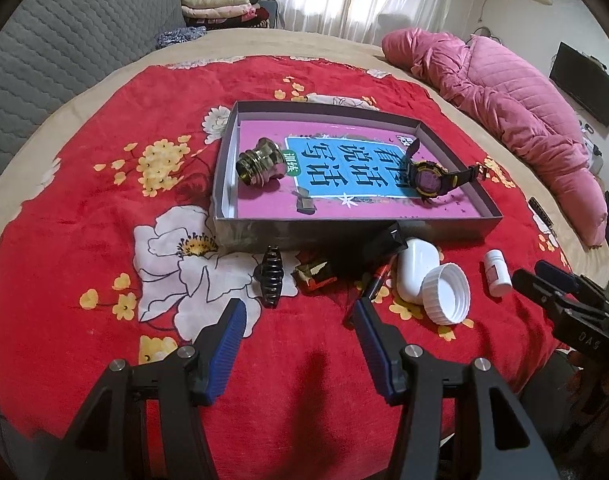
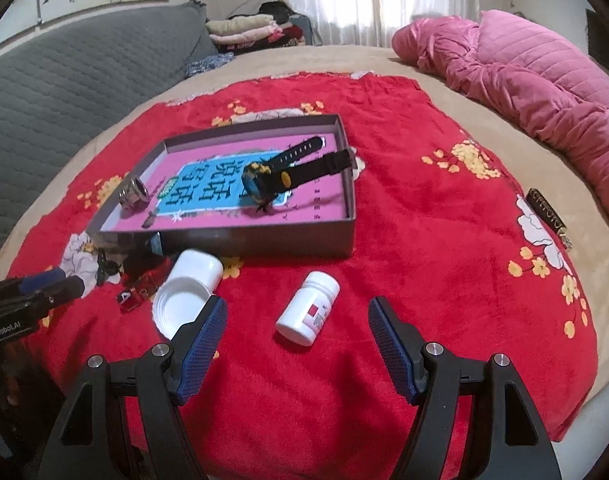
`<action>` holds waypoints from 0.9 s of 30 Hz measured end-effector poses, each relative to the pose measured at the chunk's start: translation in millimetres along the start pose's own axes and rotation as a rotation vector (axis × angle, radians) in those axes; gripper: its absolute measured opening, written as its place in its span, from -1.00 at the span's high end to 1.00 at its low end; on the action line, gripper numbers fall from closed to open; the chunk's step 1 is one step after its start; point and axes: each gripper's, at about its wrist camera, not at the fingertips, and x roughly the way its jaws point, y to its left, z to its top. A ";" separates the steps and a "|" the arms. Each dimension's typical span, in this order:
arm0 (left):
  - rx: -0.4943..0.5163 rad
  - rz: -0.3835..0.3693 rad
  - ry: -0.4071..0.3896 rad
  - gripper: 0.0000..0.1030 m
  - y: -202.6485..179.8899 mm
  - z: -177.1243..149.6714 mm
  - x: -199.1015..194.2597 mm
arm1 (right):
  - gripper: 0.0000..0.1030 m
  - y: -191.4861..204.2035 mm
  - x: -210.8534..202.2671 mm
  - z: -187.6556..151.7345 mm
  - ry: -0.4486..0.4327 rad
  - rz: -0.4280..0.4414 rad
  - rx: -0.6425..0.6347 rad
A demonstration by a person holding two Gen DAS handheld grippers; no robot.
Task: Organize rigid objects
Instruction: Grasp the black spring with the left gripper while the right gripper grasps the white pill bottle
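Black left tool [image 2: 32,292], jaws wide and empty, reads "GenRobot.AI"; right tool [image 2: 296,344] likewise gapes over the pill bottle [image 2: 308,308], its label seemingly illegible.

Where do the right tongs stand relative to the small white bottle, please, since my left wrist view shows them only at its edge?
Observer: The right tongs are open. From their camera, the white bottle lies on its side in the gap between the pads, and neither pad touches it.
Operator: Thank you. Is the metal fitting in the box solid?
Observer: No. In the right wrist view, the metal fitting shows an open, hollow end.
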 end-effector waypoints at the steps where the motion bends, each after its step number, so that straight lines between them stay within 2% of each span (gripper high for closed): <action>1: -0.001 0.000 0.001 -0.08 0.3 0.0 0.6 | -0.44 -0.3 1.1 -0.4 0.005 -0.001 0.001; 17: -0.027 0.032 0.023 -0.08 12.3 -0.6 16.9 | -0.44 -2.1 13.7 -3.0 0.033 -0.013 0.011; 27: -0.047 0.064 0.004 -0.08 20.8 3.5 28.6 | -0.44 -6.5 29.9 -3.2 0.054 -0.021 0.021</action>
